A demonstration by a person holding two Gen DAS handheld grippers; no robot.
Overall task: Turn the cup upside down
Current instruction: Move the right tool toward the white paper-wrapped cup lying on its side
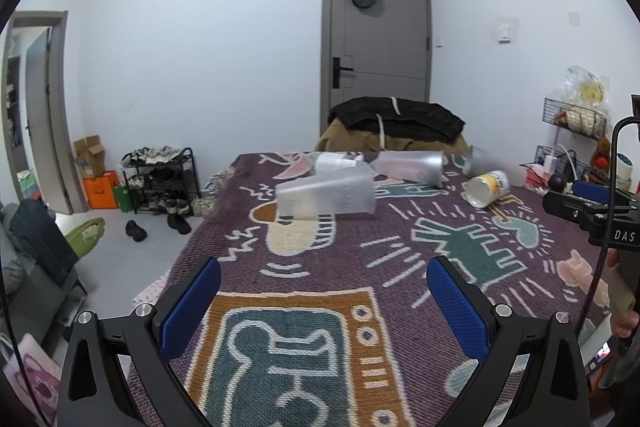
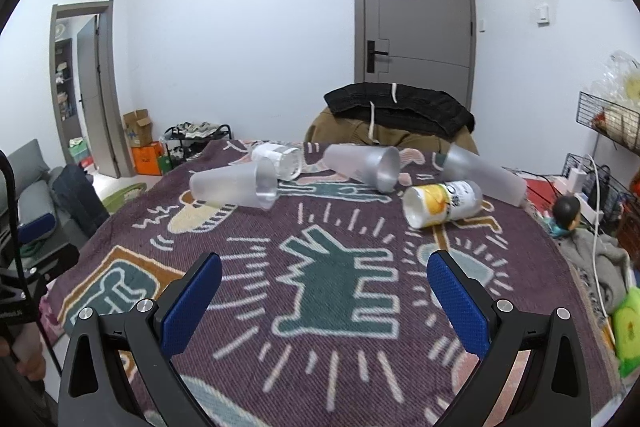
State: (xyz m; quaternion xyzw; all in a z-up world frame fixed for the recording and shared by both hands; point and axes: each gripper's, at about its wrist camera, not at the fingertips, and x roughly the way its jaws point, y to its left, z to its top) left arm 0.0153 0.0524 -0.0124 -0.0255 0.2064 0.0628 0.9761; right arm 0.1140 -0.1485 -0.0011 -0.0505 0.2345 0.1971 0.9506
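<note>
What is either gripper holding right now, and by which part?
Nothing. The left gripper and right gripper are both open over the blanket, and the cups, such as the nearest frosted cup, lie untouched on their sides.

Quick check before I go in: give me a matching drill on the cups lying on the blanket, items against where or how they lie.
Items:
1. nearest frosted cup
2. yellow printed cup
3. middle frosted cup
4. white-labelled clear cup

Descriptions:
A. on its side, furthest left, mouth facing right
B. far row, mouth toward the camera and right
C. just behind the nearest frosted cup
D. on its side, white end toward the camera

Pairs: 1-A, 2-D, 3-B, 4-C
</note>
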